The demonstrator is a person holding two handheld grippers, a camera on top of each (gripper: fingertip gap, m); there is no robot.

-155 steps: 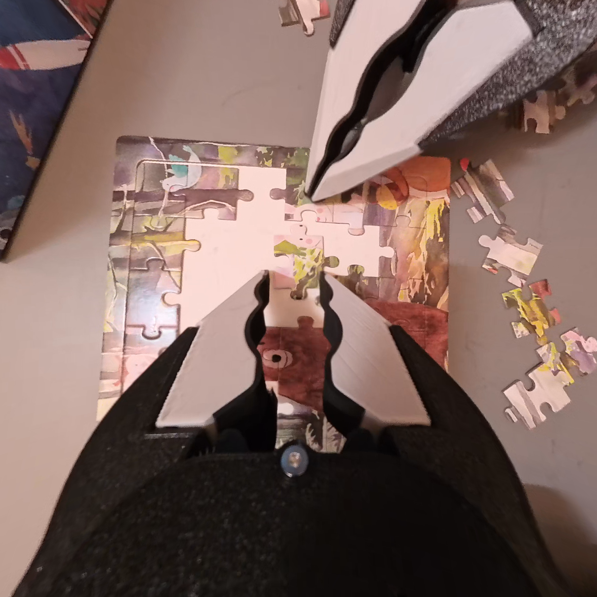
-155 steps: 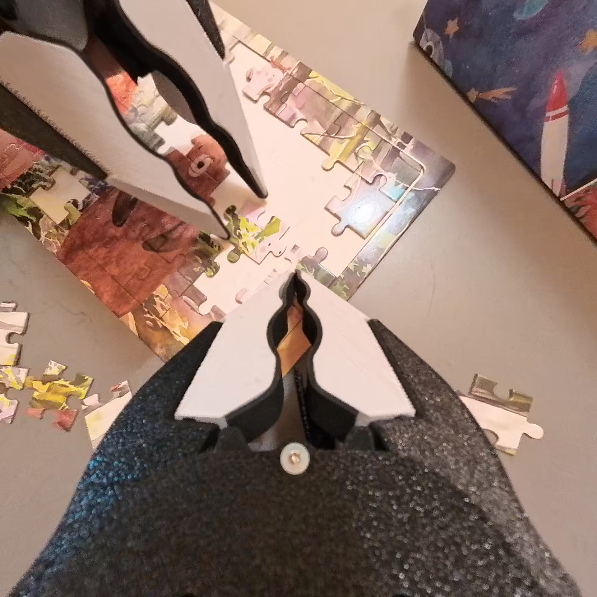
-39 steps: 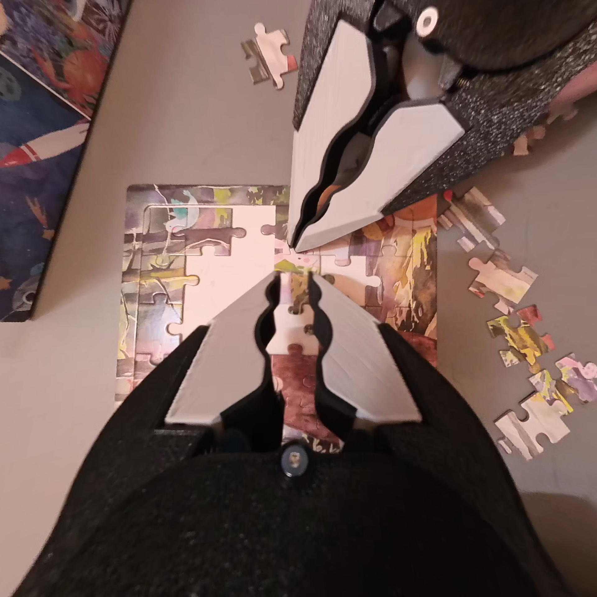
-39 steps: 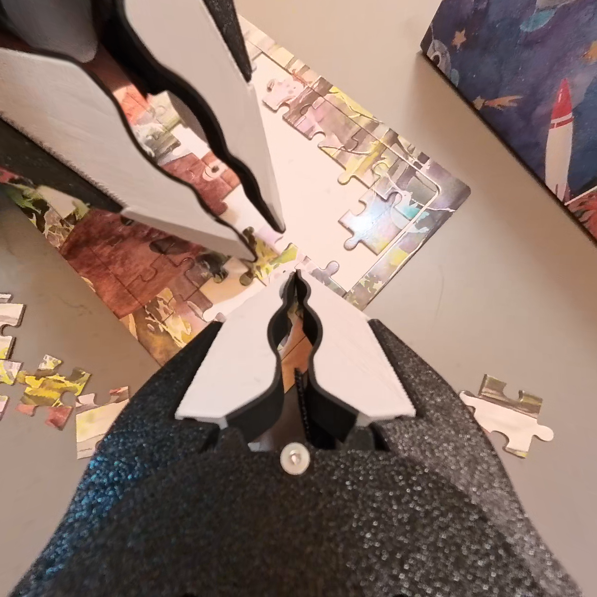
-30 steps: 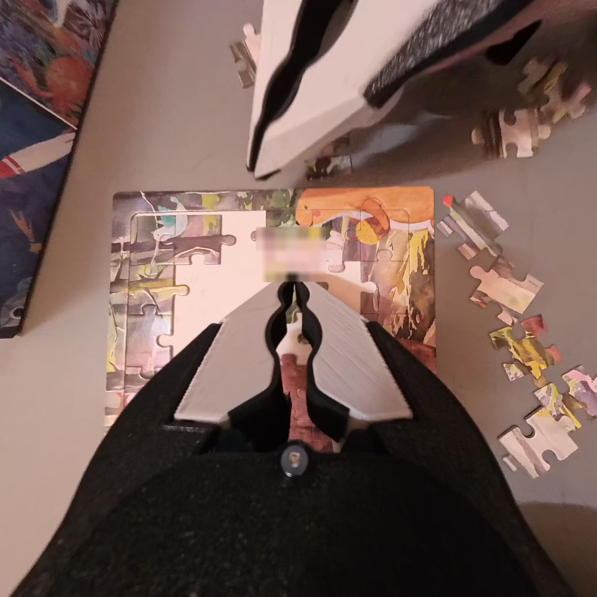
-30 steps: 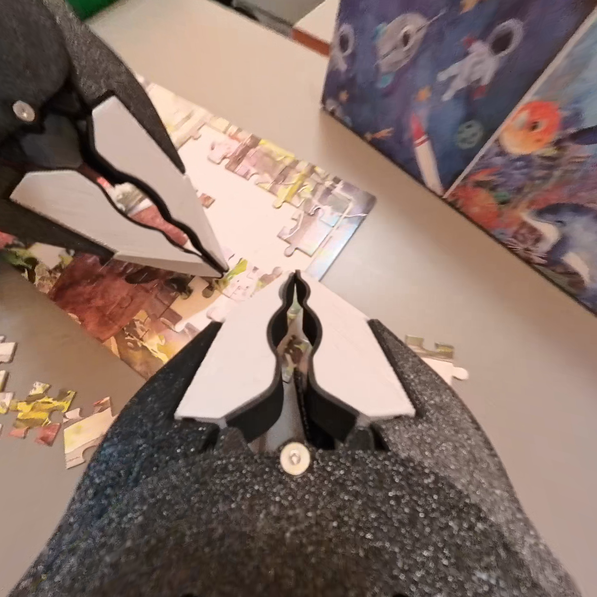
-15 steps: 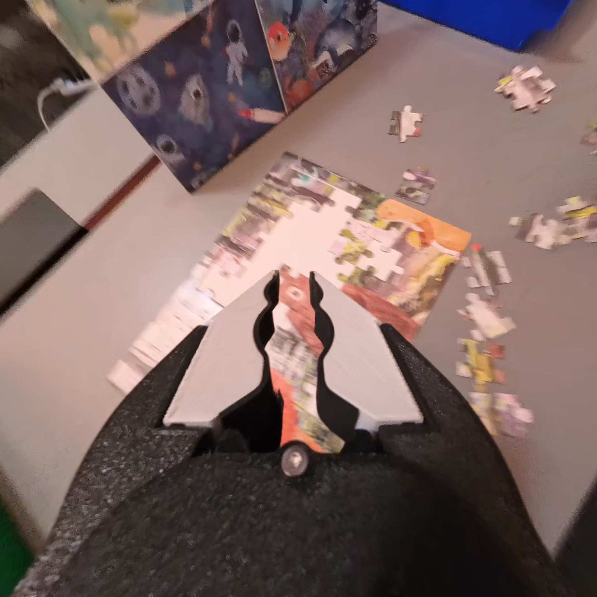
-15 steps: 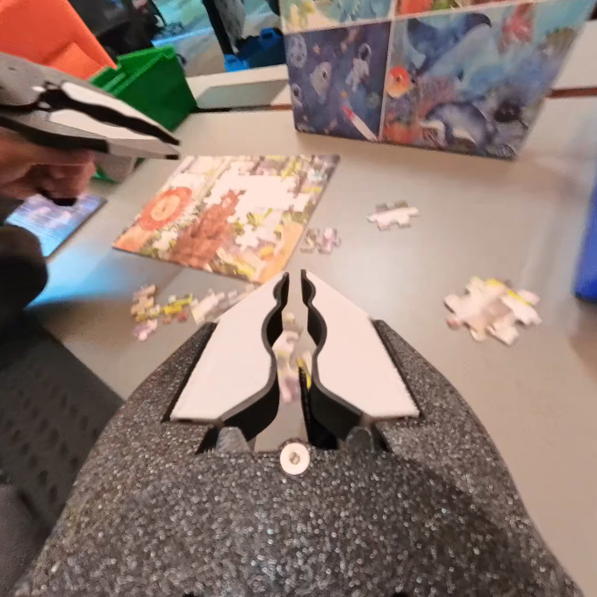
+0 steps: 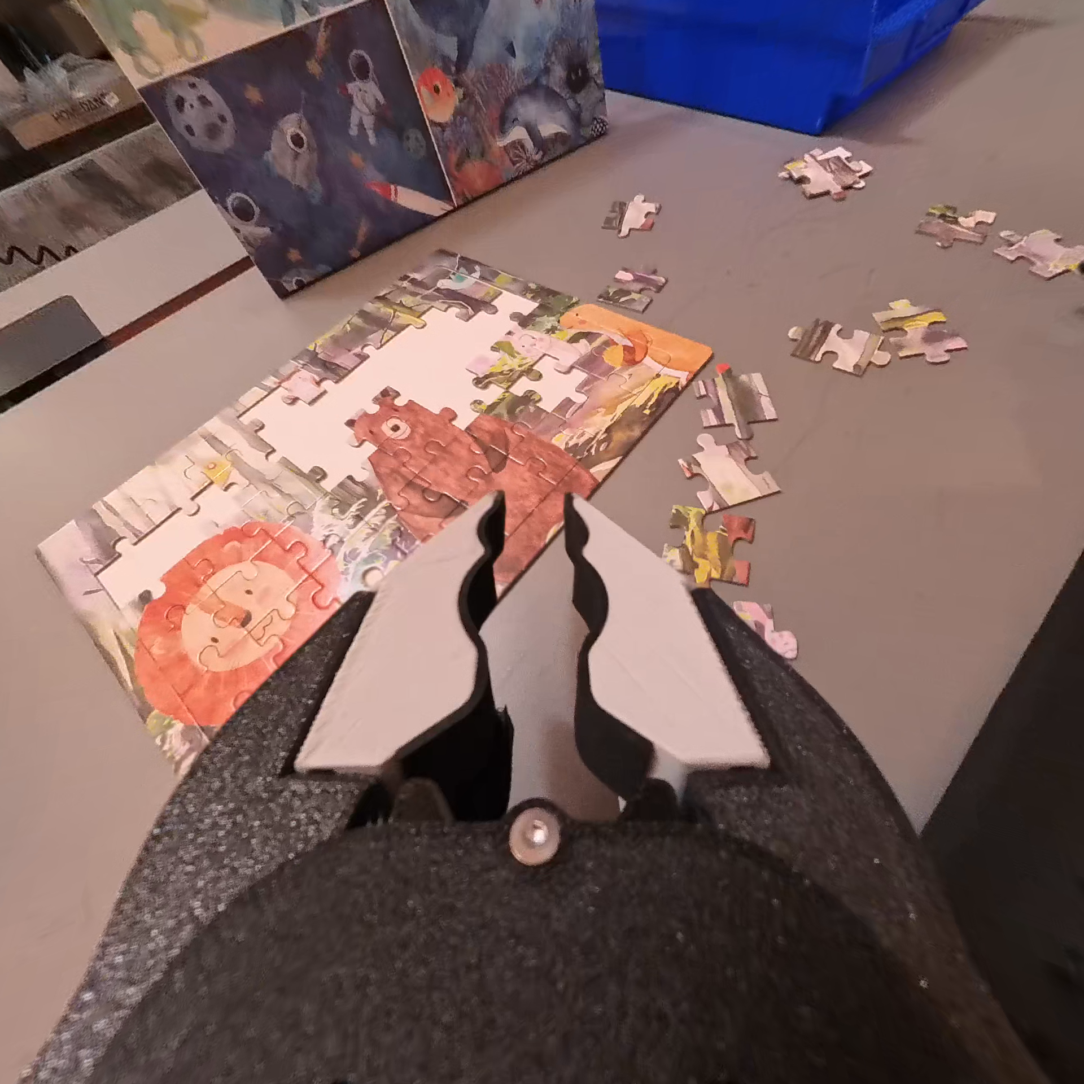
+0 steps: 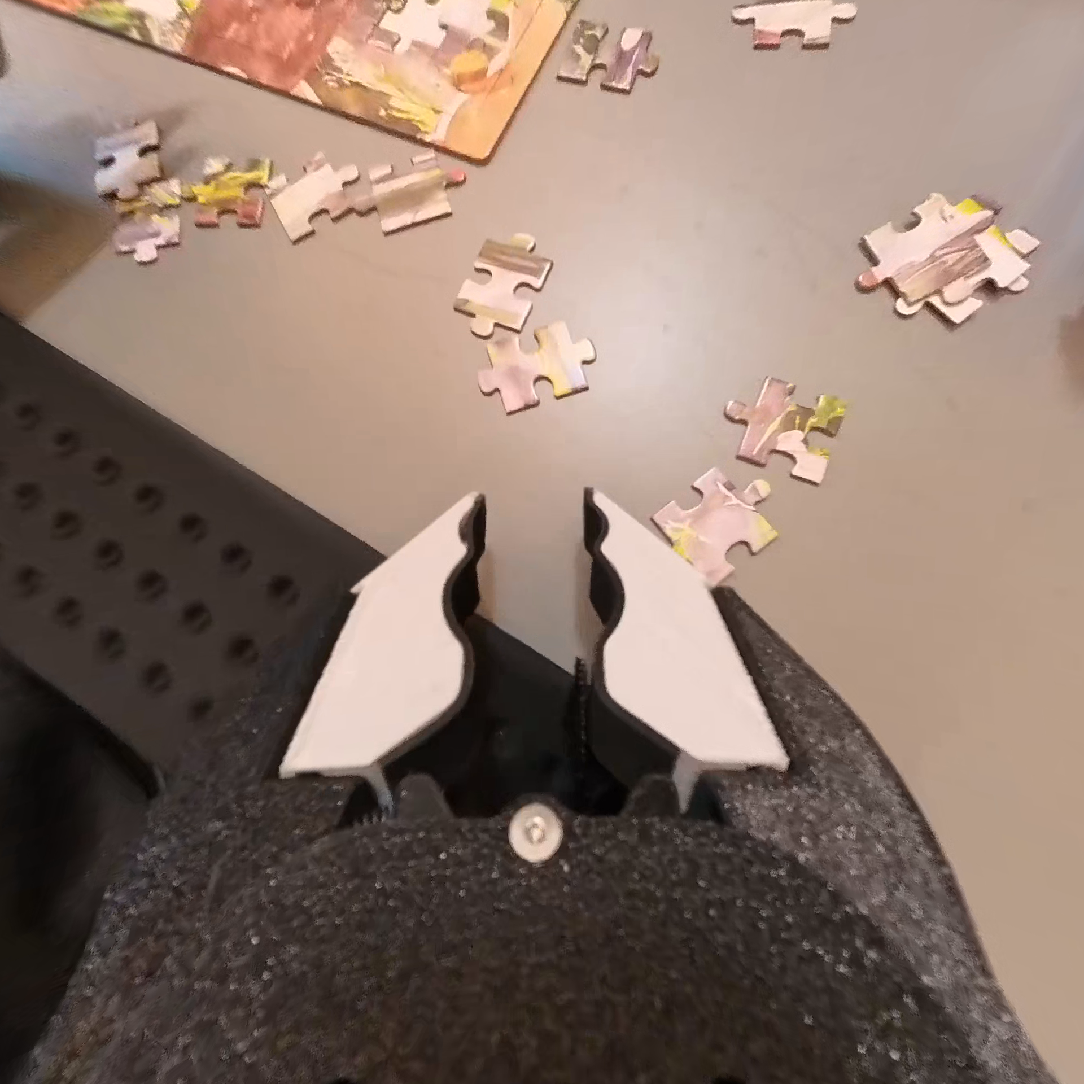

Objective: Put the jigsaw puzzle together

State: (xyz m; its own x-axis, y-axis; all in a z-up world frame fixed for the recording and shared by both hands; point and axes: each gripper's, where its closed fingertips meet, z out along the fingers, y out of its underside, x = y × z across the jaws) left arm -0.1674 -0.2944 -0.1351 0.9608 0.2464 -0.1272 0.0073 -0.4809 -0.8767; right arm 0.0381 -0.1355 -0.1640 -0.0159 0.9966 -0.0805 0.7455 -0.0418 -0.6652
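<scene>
The partly built jigsaw puzzle [image 9: 422,363] lies flat on the grey table, with a lion, a brown bear and a bare white gap in its middle. Its orange corner shows at the top of the right wrist view [image 10: 481,117]. My left gripper [image 9: 534,504] is open and empty, held above the puzzle's near right edge. My right gripper [image 10: 532,498] is open and empty, low over bare table near the front edge. A loose piece [image 10: 715,528] lies just right of its right finger. More loose pieces [image 10: 504,281] lie ahead of it.
A row of loose pieces [image 9: 727,475] lies right of the puzzle. A small stack of pieces [image 10: 950,258] sits far right. A picture-covered box [image 9: 328,135] and a blue bin [image 9: 792,53] stand at the back. A black perforated chair [image 10: 117,557] is at the table's front edge. Measured from the fingertips, the loose piece [image 10: 715,528] is 5 centimeters or so from the right gripper and 30 centimeters from the left. It turns up in the left wrist view [image 9: 1047,251] as well.
Both grippers have pulled back from the puzzle's middle. The left one has opened and risen to a wider view. The right one has opened wide and swung down over the loose pieces.
</scene>
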